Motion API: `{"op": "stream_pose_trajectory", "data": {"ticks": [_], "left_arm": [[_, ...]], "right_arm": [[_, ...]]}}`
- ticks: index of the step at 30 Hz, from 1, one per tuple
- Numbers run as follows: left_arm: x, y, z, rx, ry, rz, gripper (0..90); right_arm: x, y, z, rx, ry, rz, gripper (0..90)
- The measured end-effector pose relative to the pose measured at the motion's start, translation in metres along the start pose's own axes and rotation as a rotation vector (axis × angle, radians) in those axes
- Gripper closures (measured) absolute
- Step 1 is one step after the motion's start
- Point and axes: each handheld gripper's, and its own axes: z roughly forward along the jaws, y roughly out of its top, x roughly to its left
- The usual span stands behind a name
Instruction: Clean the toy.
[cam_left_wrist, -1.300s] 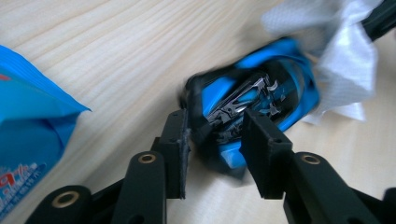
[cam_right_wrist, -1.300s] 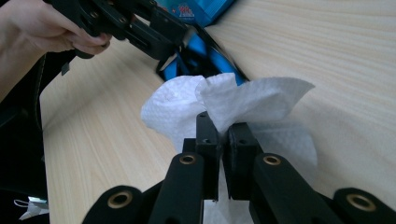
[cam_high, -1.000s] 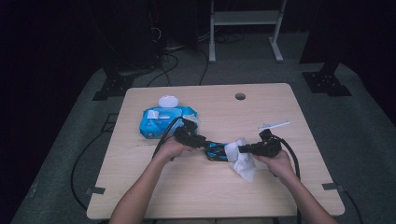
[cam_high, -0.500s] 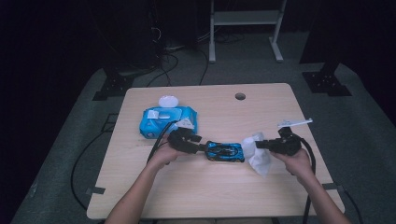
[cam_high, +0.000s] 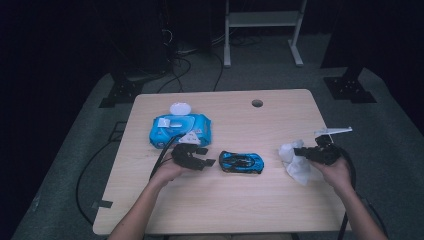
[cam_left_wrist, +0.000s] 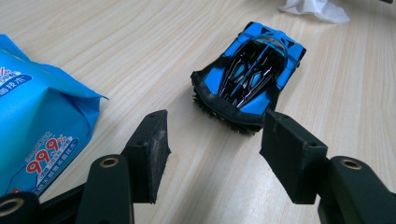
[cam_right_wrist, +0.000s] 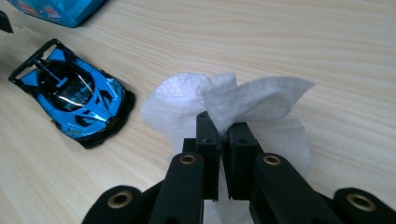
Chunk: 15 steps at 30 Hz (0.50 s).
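Pinching a crumpled white paper wipe (cam_right_wrist: 224, 105) in my right gripper (cam_high: 306, 152) near the wooden table's (cam_high: 280, 200) right edge, presumably for cleaning, I hold my left gripper (cam_left_wrist: 212, 149) spread empty just behind the shiny blue toy car (cam_high: 241, 162) mid-table.

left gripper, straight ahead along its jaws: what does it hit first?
Most likely the toy car. The left gripper is open, and the car's near end sits just beyond the gap between its jaws, slightly toward the right jaw, with bare table between. The remaining gap is hard to judge.
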Motion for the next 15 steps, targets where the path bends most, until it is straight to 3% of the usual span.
{"op": "stream_pose_trajectory", "data": {"ticks": [3,4,6,7,11,15], "left_arm": [[0.001,-0.003,0.000,0.007,0.005,0.005,38.7],[0.001,-0.004,0.000,0.006,0.007,0.004,38.3],[0.000,-0.006,0.000,0.003,0.010,0.004,37.1],[-0.001,-0.007,0.000,0.007,0.011,0.005,36.3],[-0.002,-0.011,-0.002,0.011,0.016,0.014,32.2],[-0.004,-0.013,-0.003,0.023,0.028,0.028,28.9]], "right_arm": [[-0.003,-0.003,0.007,0.011,0.000,0.002,83.9],[-0.004,-0.003,0.009,0.016,-0.004,0.002,79.9],[-0.006,-0.004,0.011,0.018,-0.020,0.004,63.7],[-0.007,-0.004,0.011,0.009,-0.030,0.005,61.8],[-0.005,-0.006,0.005,-0.017,0.002,-0.002,49.1],[-0.001,-0.008,-0.004,-0.048,0.012,-0.034,45.6]]}}
